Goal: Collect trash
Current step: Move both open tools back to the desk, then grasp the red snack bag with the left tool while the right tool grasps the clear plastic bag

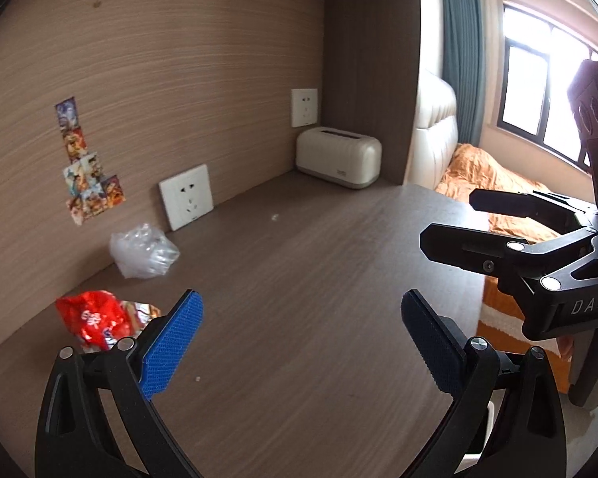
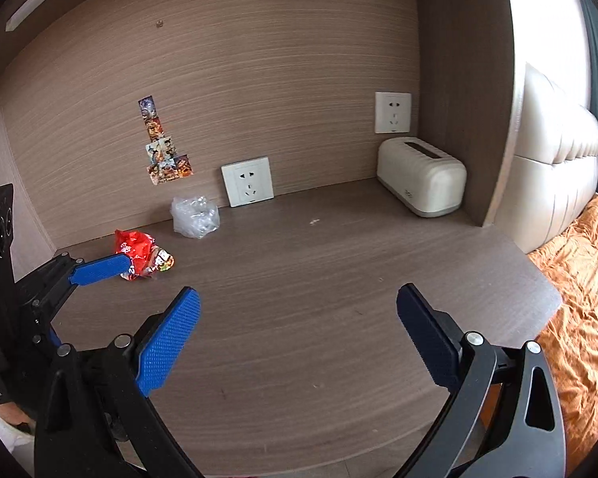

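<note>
Two pieces of trash wait on the tabletop (image 2: 339,279): a red snack wrapper (image 2: 141,254) and, between it and the leaning socket plate (image 2: 248,181), a crumpled clear plastic bag (image 2: 195,216). Both the left hand-held gripper (image 1: 299,342) and the right hand-held gripper (image 2: 297,334) are spread wide and empty. The left, nearest the wrapper, would do best to straddle its crumpled bulk before closing.
</note>
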